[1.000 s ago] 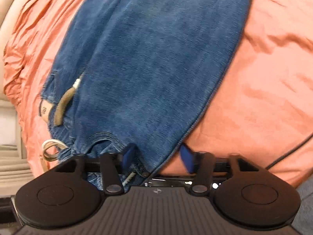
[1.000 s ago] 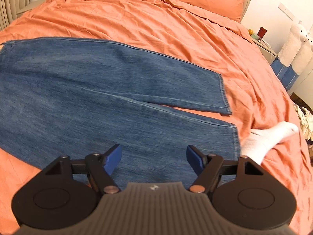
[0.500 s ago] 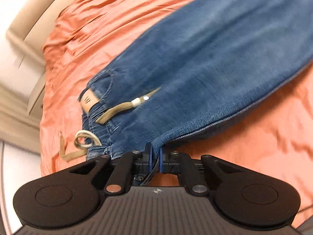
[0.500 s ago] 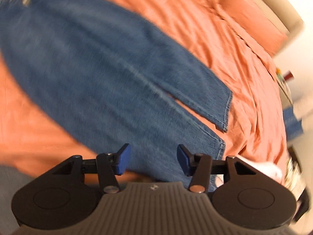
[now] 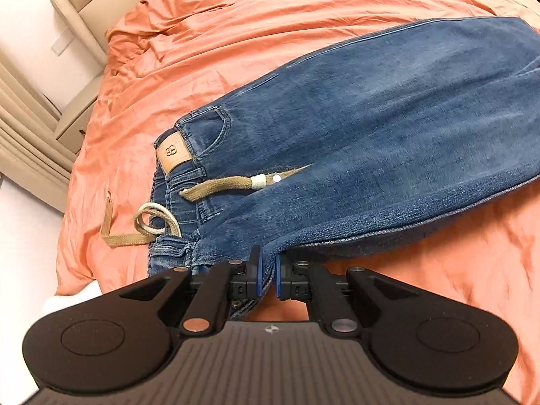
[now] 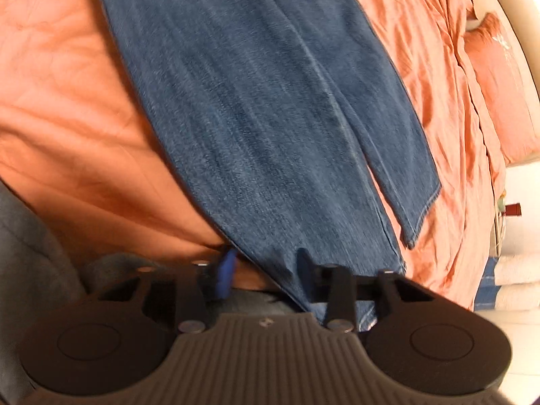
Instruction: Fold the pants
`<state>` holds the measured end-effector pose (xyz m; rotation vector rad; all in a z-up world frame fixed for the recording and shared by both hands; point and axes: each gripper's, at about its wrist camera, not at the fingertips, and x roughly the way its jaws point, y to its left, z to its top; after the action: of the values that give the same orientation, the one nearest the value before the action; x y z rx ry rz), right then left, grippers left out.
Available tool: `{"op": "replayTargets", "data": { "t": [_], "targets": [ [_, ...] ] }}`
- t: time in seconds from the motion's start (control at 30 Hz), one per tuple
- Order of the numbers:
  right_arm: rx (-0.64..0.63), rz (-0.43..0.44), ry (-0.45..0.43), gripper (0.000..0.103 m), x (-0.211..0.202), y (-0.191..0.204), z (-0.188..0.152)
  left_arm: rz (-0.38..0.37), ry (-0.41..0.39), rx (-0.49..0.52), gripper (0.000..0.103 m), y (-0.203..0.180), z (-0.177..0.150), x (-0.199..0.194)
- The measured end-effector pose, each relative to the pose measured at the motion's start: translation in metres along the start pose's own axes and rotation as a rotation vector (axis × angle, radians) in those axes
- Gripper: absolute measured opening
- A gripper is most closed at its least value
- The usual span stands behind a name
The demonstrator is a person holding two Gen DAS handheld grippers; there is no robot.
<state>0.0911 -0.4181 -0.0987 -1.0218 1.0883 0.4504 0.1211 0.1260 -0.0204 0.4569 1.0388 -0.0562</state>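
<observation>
Denim pants lengthwise, waistband at left gripper | jaws pinching | right gripper spread

The faded blue denim pants carry a tan leather waistband patch, a khaki woven drawstring with a white-wrapped tip, and a cream cord loop. They lie on a wrinkled orange bedsheet beside a beige padded headboard. Each black plastic tool, left and right, has bright blue pads.
</observation>
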Motion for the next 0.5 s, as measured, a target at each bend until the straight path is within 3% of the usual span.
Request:
{"op": "replayTargets", "data": {
  "t": [0.03, 0.1, 0.3, 0.5],
  "targets": [
    [-0.001, -0.008, -0.007, 0.005, 0.001, 0.001, 0.000, 0.002, -0.001, -0.001, 0.007, 0.000, 0.000, -0.001],
    [0.024, -0.024, -0.031, 0.001, -0.001, -0.003, -0.002, 0.008, -0.005, -0.003, 0.007, 0.000, 0.001, -0.003],
    [0.179, -0.082, -0.133, 0.000, -0.030, -0.034, -0.007, 0.045, -0.045, -0.018, 0.007, 0.006, 0.015, -0.018],
    [0.299, -0.158, -0.185, 0.000, -0.051, -0.081, 0.014, 0.099, -0.120, -0.033, 0.007, 0.022, 0.053, -0.036]
  ]
}}
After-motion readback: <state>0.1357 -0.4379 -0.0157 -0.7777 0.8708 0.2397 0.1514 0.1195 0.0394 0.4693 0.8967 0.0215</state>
